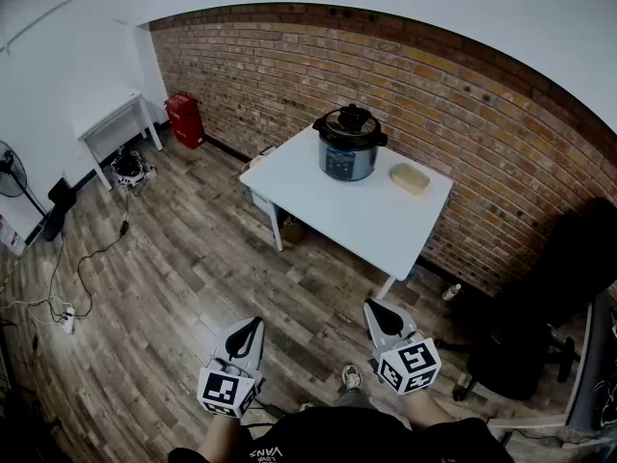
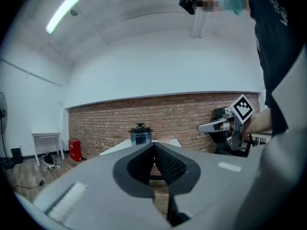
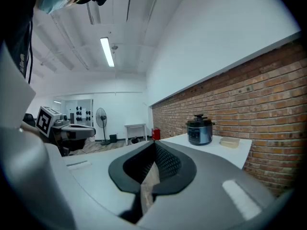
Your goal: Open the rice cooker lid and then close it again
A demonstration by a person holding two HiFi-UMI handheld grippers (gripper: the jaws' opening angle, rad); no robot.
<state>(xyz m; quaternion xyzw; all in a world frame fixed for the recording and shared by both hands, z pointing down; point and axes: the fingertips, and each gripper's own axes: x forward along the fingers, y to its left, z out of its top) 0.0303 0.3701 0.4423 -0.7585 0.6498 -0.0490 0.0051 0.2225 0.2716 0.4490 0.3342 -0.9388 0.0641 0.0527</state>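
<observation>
A dark rice cooker with its black lid shut stands at the back of a white table, against the brick wall. It shows small and far off as the cooker in the left gripper view and the cooker in the right gripper view. My left gripper and right gripper are both held low near my body, well short of the table, over the wooden floor. Both are shut with nothing between their jaws. The right gripper also appears in the left gripper view.
A tan flat container lies on the table right of the cooker. A black office chair stands at the right. A small white table, a red box, a fan and floor cables are at the left.
</observation>
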